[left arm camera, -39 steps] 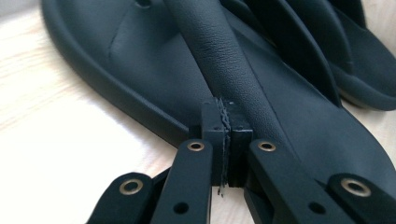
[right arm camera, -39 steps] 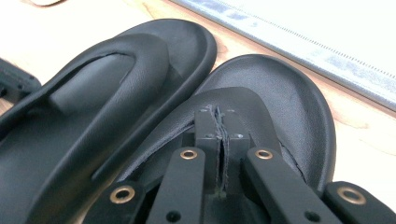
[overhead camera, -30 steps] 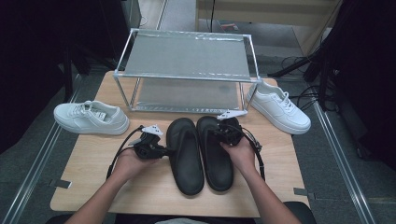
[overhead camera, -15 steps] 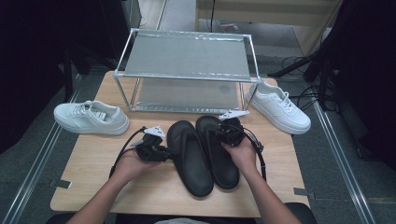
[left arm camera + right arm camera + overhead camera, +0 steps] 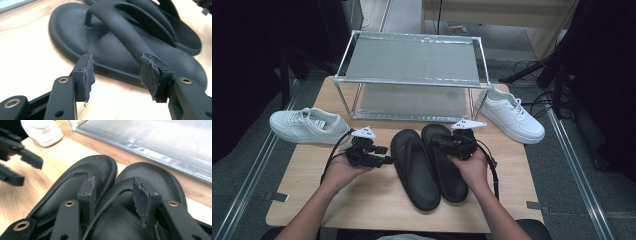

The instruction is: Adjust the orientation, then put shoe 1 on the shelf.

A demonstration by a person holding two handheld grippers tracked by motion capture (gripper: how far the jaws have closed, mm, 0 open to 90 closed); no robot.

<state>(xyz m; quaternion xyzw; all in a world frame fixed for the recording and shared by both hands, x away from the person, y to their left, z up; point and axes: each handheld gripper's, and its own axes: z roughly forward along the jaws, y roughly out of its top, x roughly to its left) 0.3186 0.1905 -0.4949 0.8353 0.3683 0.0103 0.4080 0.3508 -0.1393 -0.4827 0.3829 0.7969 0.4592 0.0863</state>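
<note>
Two black flip-flops lie side by side on the wooden table [image 5: 362, 200], toes toward the rack. My left gripper [image 5: 384, 155] sits just left of the left flip-flop [image 5: 414, 170]. Its jaws have just been opening, and in the left gripper view the gripper [image 5: 117, 67] stands open with only the table and the sole's rim [image 5: 112, 47] beyond its pads. My right gripper [image 5: 439, 144] hovers over the toe half of the right flip-flop [image 5: 454, 187]. Its jaws have just been opening too; the gripper [image 5: 115, 190] straddles that sandal's strap [image 5: 155, 177] without pressing it.
A two-level metal rack [image 5: 412, 65] stands behind the flip-flops. One white sneaker [image 5: 307, 125] lies at the table's left and another [image 5: 512, 117] at the right by the rack's leg. Dark cables trail off the table's right side.
Both grippers' jaws have opened. The left gripper has drawn slightly back from the left flip-flop. The pair shifted a little to the right and now lies still.
</note>
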